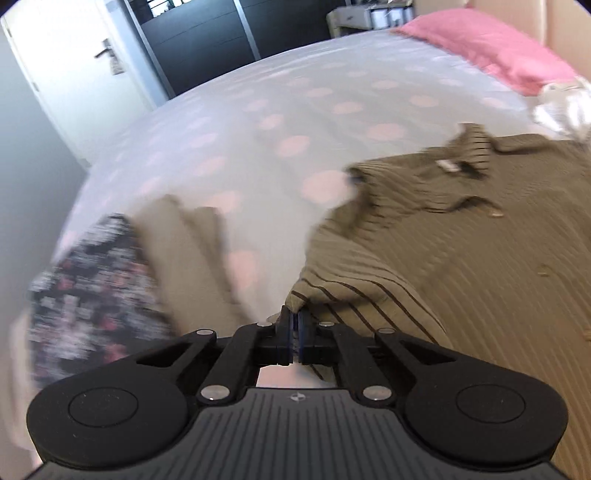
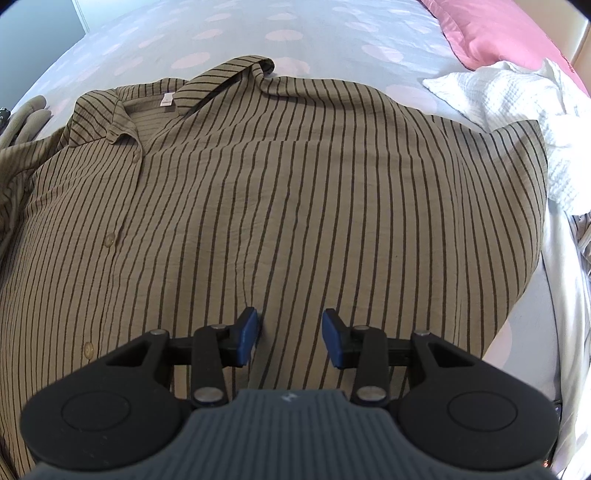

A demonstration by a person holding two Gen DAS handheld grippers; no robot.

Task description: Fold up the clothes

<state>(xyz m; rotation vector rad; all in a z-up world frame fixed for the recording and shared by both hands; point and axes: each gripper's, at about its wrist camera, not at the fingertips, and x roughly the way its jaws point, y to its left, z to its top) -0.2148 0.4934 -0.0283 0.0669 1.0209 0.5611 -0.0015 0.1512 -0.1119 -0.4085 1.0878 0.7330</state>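
An olive shirt with dark stripes lies spread on the bed, collar at the far left, buttons down its left side. My right gripper hovers open just above the shirt's near middle, nothing between its blue pads. In the left wrist view the same striped shirt fills the right side, blurred by motion. My left gripper is shut on a fold of the shirt's left edge, lifting it off the bedspread.
The bedspread is pale with pink dots. A pink pillow and a white textured garment lie at the right. A floral dark garment and a beige one sit at the left. A door stands beyond.
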